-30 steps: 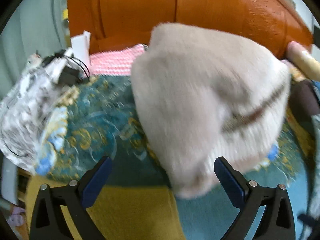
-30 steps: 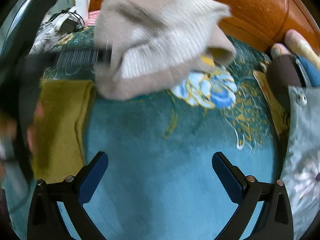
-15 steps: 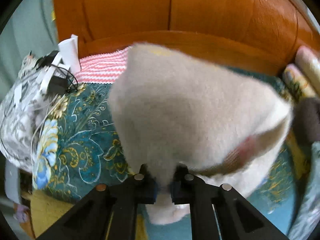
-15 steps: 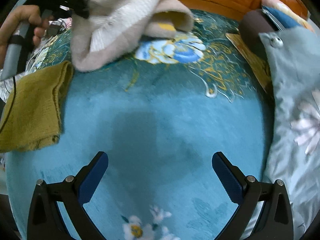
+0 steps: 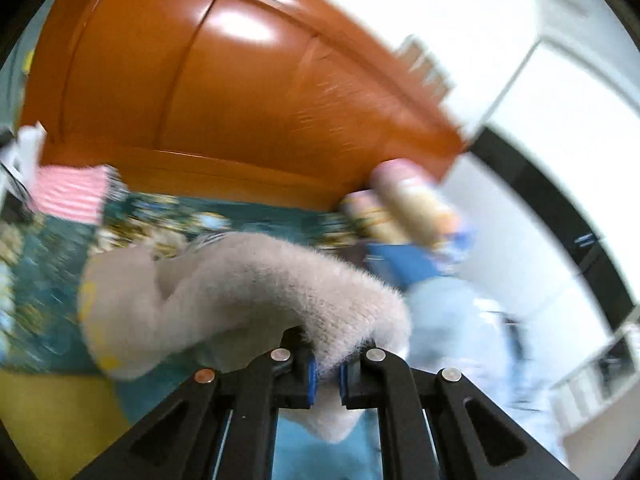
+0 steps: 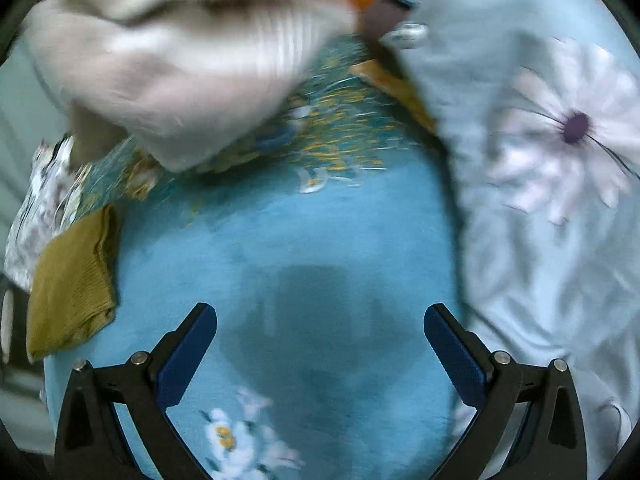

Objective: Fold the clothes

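Note:
A fuzzy beige knitted sweater (image 5: 240,296) hangs bunched from my left gripper (image 5: 325,376), which is shut on its edge and holds it lifted above the teal floral bedspread (image 5: 48,280). In the right wrist view the same sweater (image 6: 172,64) hangs blurred at the upper left, above the bed. My right gripper (image 6: 320,344) is open and empty, low over the plain blue middle of the bedspread (image 6: 304,240), apart from the sweater.
A folded olive-yellow knit (image 6: 72,284) lies at the bed's left edge. A pale blue quilt with a daisy print (image 6: 540,160) lies along the right. An orange wooden headboard (image 5: 224,92) stands behind, with rolled pillows (image 5: 404,208) and a pink striped cloth (image 5: 68,196).
My left gripper closed on the sweater's edge, then lifted it and swung right, tilting upward. My right gripper stayed open and drew back over the blue bedspread.

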Demonstrator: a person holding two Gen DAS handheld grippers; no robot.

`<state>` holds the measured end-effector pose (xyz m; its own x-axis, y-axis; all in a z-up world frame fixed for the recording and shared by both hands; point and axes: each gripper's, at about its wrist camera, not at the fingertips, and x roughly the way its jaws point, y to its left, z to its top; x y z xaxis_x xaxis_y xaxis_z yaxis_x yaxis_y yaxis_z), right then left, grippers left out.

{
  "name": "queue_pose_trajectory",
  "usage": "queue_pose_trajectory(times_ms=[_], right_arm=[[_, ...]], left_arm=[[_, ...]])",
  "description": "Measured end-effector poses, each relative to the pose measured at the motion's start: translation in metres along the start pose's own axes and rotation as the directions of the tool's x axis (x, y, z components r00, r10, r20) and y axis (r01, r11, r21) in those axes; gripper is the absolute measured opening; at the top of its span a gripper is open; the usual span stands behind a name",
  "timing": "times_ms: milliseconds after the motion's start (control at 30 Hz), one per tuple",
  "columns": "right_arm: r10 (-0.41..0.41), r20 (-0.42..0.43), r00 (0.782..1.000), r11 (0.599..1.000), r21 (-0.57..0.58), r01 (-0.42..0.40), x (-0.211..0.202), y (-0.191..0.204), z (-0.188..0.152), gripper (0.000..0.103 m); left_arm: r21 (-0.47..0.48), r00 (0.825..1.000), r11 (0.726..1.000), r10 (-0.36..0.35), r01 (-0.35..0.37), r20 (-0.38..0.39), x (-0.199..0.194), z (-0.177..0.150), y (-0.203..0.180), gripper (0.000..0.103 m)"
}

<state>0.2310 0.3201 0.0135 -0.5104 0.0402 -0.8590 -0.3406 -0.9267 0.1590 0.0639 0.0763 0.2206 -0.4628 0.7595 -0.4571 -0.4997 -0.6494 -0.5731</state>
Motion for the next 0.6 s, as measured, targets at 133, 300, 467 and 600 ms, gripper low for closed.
queue_pose_trajectory(times_ms=[133,300,467,600], right_arm=[[-0.063,0.018,0.998,0.994,0.086,0.061,-0.008,-0.039,-0.015,0.103],[-0.061,0.047,0.997,0.978,0.202,0.050,-0.015,-0.068,-0.027,0.103],[-0.049,0.094,0.994,0.983,0.178,0.031,-0.021,-0.062,-0.023,0.103],[-0.019,0.117,0.993,0.992,0.129,0.003,-0.020,-0.050,-0.015,0.103]], left_arm=[[-0.046,0.996,0.999,-0.033,0.029,-0.085,-0.031,-0.085,0.020,0.008],[-0.011,0.948,0.993,0.107,-0.115,-0.300,-0.049,-0.183,0.055,0.008],[0.000,0.851,0.984,0.154,-0.178,-0.502,-0.045,-0.269,0.070,0.008],[0.042,0.837,0.984,0.169,-0.173,-0.520,-0.036,-0.283,0.063,0.008]])
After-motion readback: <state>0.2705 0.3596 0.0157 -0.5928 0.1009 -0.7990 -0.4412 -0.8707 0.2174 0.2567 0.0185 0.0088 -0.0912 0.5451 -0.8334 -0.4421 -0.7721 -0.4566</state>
